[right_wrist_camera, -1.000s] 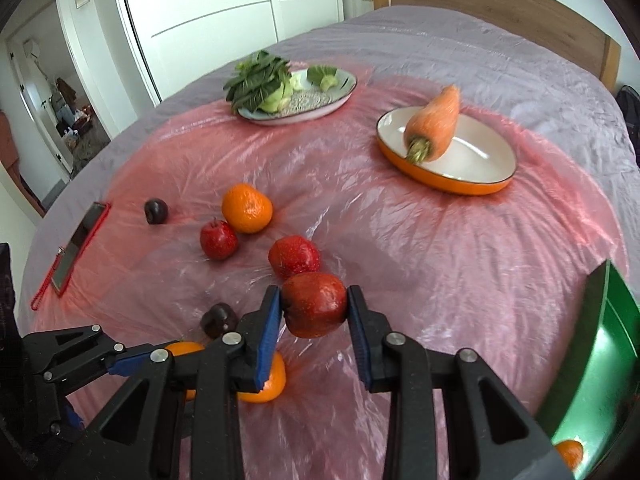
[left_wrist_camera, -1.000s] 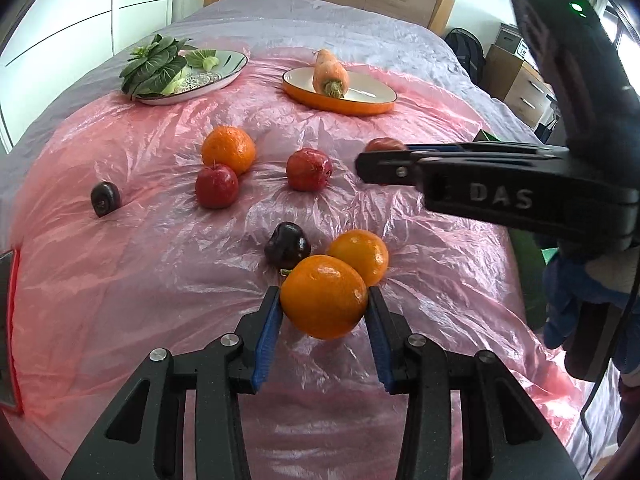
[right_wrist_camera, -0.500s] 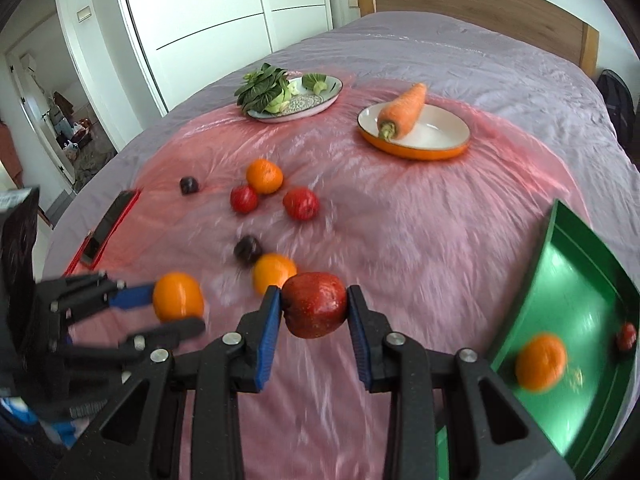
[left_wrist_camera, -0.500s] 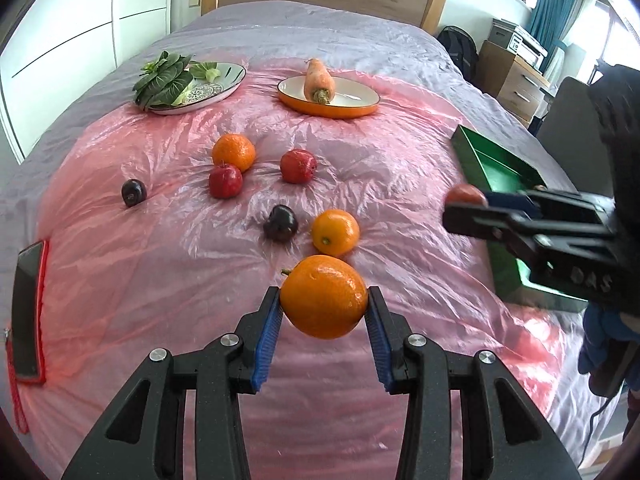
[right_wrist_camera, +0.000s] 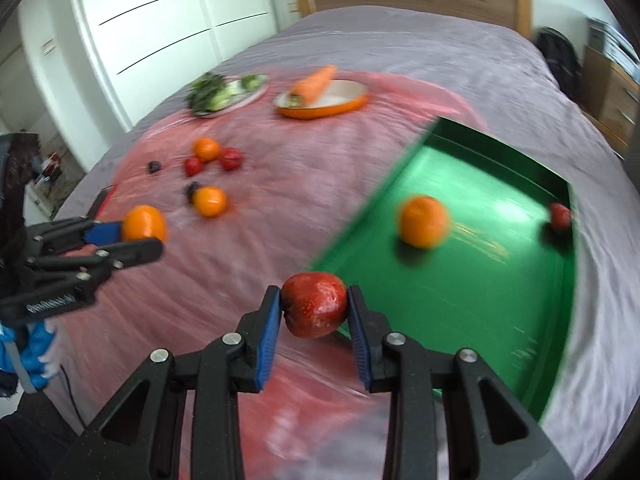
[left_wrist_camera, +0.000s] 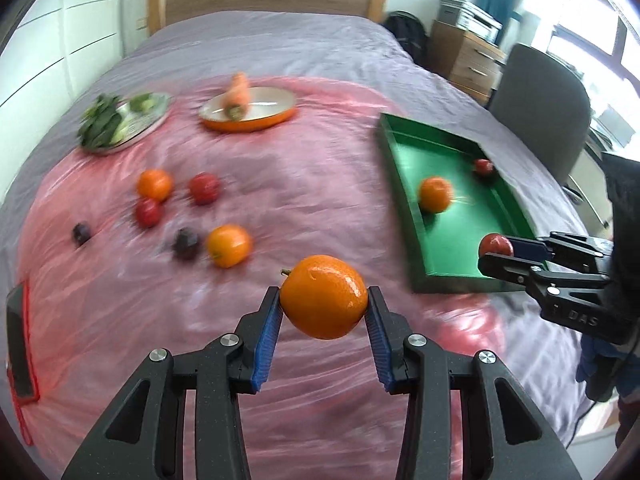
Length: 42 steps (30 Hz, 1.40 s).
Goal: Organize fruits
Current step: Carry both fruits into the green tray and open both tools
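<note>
My left gripper (left_wrist_camera: 323, 308) is shut on an orange (left_wrist_camera: 324, 297), held in the air above the pink plastic sheet (left_wrist_camera: 280, 184). A red apple (right_wrist_camera: 315, 305) sits clamped in my right gripper (right_wrist_camera: 314, 308), which hovers over the near corner of the green tray (right_wrist_camera: 460, 300). Inside the tray lie one orange (right_wrist_camera: 424, 221) and a small red fruit (right_wrist_camera: 559, 217). Loose on the sheet to the left are several fruits: an orange (left_wrist_camera: 229, 245), a dark plum (left_wrist_camera: 186, 243), two red apples (left_wrist_camera: 204, 188) and another orange (left_wrist_camera: 154, 185). In the right wrist view the left gripper (right_wrist_camera: 136, 236) shows at the left edge.
A lone dark plum (left_wrist_camera: 81, 233) lies far left. An orange dish with a carrot (left_wrist_camera: 250, 109) and a plate of greens (left_wrist_camera: 122, 122) stand at the back. A phone (left_wrist_camera: 18, 340) lies at the sheet's left edge. A grey chair (left_wrist_camera: 540, 96) stands beyond the tray.
Both grippers have swung to the right with their fruits still held. The green tray has come into view, and the right gripper now hangs over its near corner.
</note>
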Each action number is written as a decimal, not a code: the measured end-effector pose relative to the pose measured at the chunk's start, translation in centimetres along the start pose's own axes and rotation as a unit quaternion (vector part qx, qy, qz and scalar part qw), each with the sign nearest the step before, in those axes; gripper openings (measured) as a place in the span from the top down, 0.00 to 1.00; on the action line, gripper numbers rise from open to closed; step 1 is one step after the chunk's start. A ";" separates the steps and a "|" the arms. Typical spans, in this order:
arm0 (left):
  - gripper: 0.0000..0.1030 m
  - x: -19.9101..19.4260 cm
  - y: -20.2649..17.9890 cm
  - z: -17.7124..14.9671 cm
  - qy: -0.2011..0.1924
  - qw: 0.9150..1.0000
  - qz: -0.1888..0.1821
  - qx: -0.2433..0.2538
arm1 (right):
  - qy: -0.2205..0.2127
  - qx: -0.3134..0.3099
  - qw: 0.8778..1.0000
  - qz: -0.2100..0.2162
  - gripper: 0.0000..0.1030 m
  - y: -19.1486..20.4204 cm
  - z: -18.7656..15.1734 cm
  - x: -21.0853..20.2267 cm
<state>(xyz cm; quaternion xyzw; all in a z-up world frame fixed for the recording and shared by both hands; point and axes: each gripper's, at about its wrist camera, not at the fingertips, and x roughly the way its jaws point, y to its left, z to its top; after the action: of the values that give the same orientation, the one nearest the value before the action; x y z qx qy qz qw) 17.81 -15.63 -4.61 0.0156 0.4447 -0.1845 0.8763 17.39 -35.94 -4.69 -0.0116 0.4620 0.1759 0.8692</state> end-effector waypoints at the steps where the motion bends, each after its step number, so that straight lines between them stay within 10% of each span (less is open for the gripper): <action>1: 0.65 0.3 -0.9 0.4 0.000 1.000 -0.006 0.008 | -0.001 0.005 1.000 -0.006 0.53 -0.7 -0.2 -0.3; 19: 0.64 6.7 -11.1 4.4 0.027 0.995 -0.047 0.086 | 0.001 0.060 0.996 -0.073 0.53 -11.0 -3.3 -0.4; 40: 0.64 11.6 -12.9 4.0 0.082 0.992 -0.021 0.097 | 0.017 0.047 0.994 -0.096 0.51 -11.5 -4.4 1.0; 42: 0.64 11.6 -12.9 4.0 0.084 0.991 -0.019 0.098 | 0.020 0.047 0.993 -0.102 0.35 -11.4 -4.5 1.0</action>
<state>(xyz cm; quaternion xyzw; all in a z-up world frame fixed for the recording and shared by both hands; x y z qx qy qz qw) 22.75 -32.03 -9.54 0.1084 0.4970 -0.2421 0.8262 17.89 -47.14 -9.64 -0.0216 0.4830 0.0641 0.8730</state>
